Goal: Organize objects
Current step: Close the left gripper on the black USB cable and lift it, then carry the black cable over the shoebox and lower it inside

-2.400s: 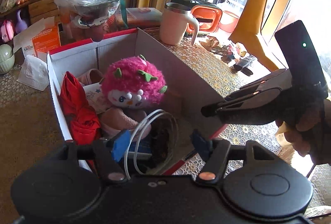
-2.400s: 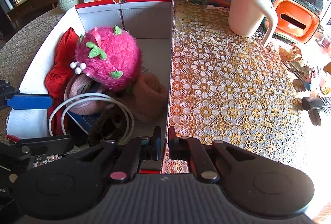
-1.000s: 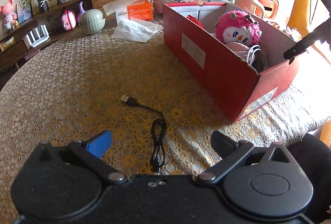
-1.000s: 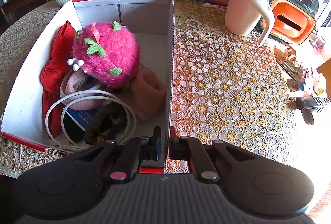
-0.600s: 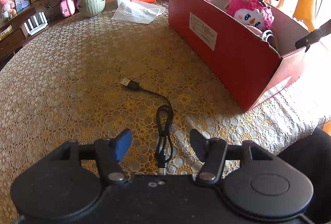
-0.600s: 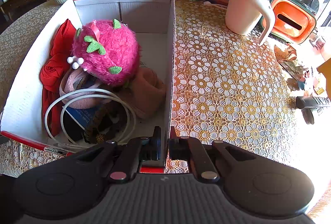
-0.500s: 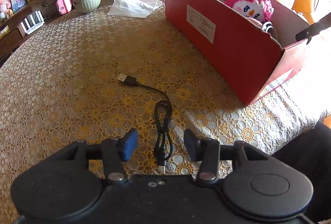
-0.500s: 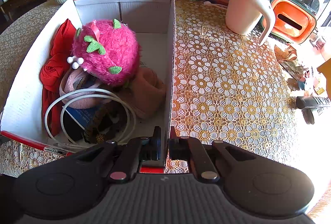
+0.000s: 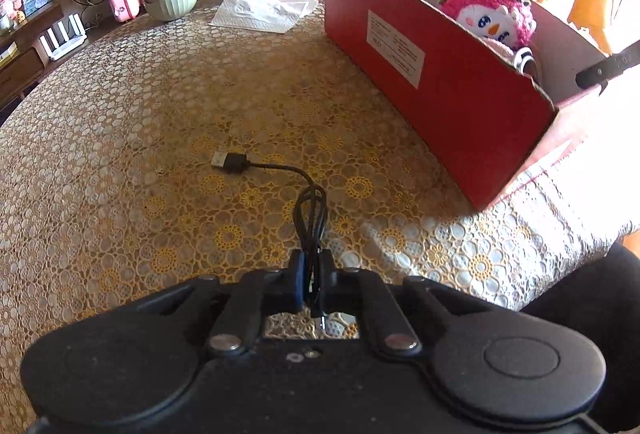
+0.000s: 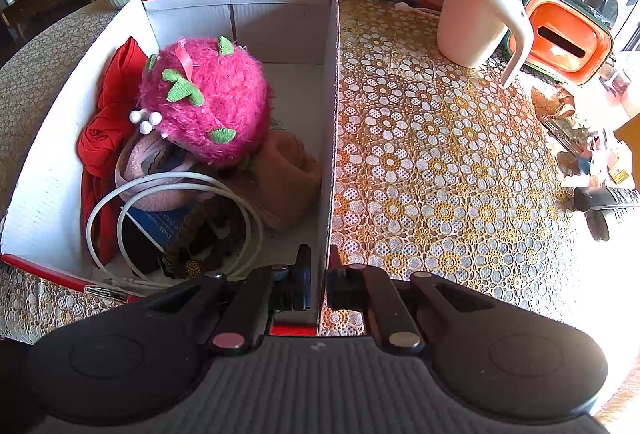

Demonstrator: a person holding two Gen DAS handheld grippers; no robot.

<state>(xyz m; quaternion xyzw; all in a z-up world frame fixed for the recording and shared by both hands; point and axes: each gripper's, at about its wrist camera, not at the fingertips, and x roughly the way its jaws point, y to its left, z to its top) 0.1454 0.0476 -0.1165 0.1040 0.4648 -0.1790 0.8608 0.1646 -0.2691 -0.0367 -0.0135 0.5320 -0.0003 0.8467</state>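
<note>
The pick-up step is in hand. On the lace-covered counter (image 9: 120, 137), left of the red cardboard box (image 9: 448, 89), the black USB cable (image 9: 310, 209) is pinched at its folded near end by the left tongs (image 9: 311, 276), whose jaws have just been closing on it. The box's right wall is clamped by the right tongs (image 10: 318, 284). Next, a lift and carry rightward over the box rim is called for.
</note>
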